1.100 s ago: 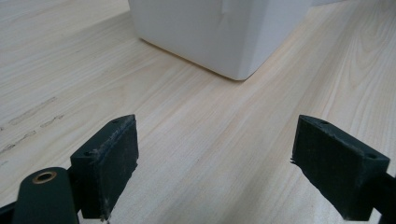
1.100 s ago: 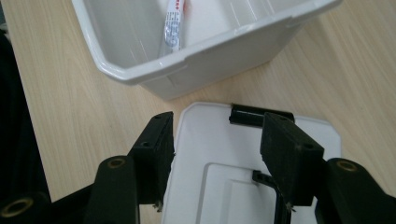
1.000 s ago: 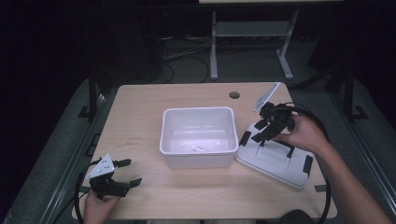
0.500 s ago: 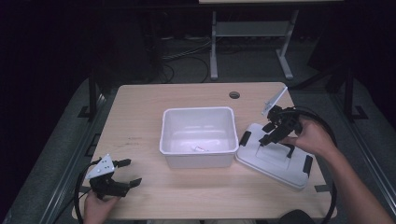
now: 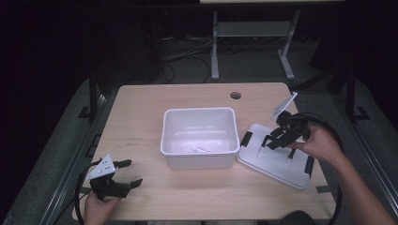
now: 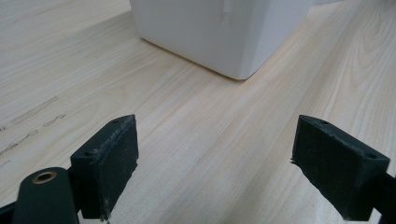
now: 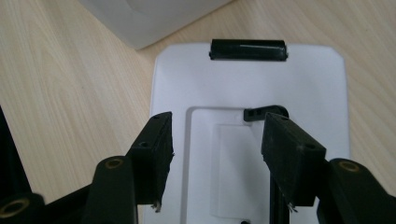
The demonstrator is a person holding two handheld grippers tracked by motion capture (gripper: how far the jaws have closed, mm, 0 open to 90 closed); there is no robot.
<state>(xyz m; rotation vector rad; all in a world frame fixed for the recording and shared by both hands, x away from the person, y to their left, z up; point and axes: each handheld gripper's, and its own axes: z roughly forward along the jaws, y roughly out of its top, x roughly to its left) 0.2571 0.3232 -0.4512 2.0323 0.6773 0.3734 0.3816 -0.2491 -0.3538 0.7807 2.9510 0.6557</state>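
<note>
Where it lies flat, white lid (image 5: 274, 161), black end latches (image 7: 247, 49), recessed handle (image 7: 233, 163)

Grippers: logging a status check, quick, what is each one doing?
Left gripper: open, holding nothing, over bare table.
Right gripper: open, holding nothing, above the lid.

High cam overlooks table (image 5: 141, 117); tong cams close, share white bin (image 5: 199, 136).

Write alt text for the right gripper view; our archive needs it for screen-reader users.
The right gripper hangs with open jaws over a white lid lying flat on a wooden table, nothing between the jaws. The lid has a black latch at its far edge and a recessed handle in its middle. A white bin's corner shows at the top.
</note>
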